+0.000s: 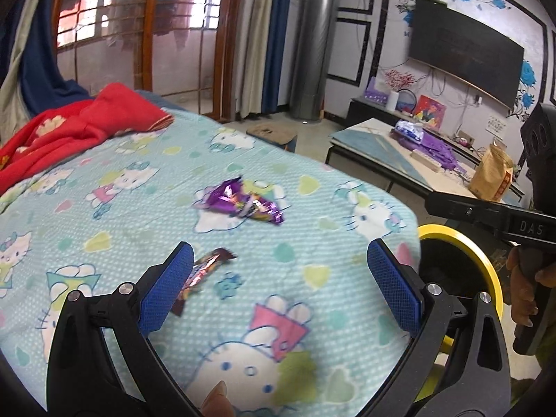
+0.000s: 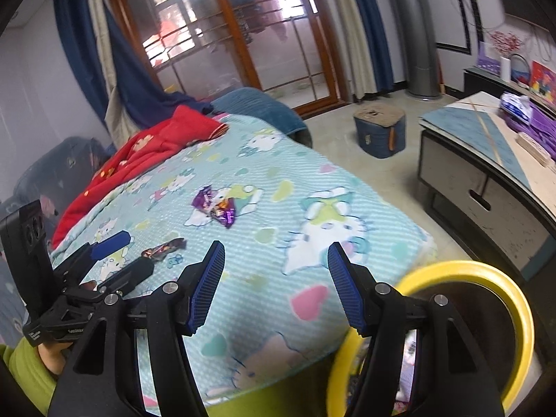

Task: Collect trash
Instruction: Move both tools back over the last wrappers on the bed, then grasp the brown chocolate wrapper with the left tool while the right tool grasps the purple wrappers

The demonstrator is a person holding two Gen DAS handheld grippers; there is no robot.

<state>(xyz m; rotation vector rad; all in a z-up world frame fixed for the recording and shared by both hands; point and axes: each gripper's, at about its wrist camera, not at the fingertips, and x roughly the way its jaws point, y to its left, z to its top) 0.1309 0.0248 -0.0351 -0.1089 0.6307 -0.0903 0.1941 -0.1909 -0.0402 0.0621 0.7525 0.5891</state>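
A crumpled purple wrapper (image 1: 243,203) lies mid-bed on the light-blue cartoon bedspread (image 1: 312,208); it also shows in the right wrist view (image 2: 215,206). A brown candy-bar wrapper (image 1: 201,274) lies nearer, beside my left gripper's left finger; it shows in the right wrist view (image 2: 163,248) too. My left gripper (image 1: 278,264) is open and empty, low over the bed. My right gripper (image 2: 276,260) is open and empty, at the bed's near corner above the yellow-rimmed bin (image 2: 521,312). The bin (image 1: 483,264) stands beside the bed, with some trash inside.
A red blanket (image 1: 69,128) lies at the bed's far left. A low cabinet (image 2: 486,187) with a purple bag and a brown paper bag (image 1: 491,177) stands to the right. A round blue stool (image 2: 380,133) stands on the floor beyond the bed.
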